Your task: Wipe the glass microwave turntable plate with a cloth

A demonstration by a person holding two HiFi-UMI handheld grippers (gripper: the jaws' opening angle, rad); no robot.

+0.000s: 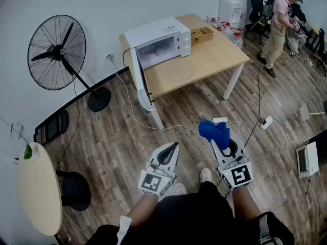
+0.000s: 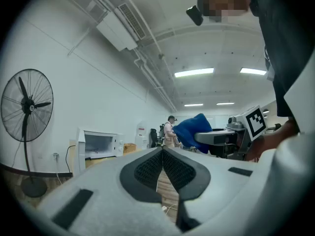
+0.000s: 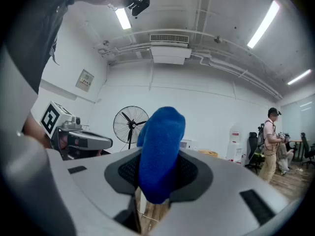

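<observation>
Both grippers are well short of the counter (image 1: 219,55): your right gripper (image 1: 225,146) clenches the soft cloth (image 1: 214,130); your left gripper (image 1: 172,148) has its fingers (image 2: 147,168) pressed together, empty. The plate (image 1: 179,70) lies flat on the counter before the microwave (image 1: 163,37). It is likely stiff, slick and breakable, so steady it at the rim.

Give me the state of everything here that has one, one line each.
microwave: door open.
glass turntable plate: outside it, flat on the table.
left hand-held gripper: shut, empty.
right hand-held gripper: shut on the blue cloth.
blue cloth: bunched, clamped in the right hand-held gripper.
</observation>
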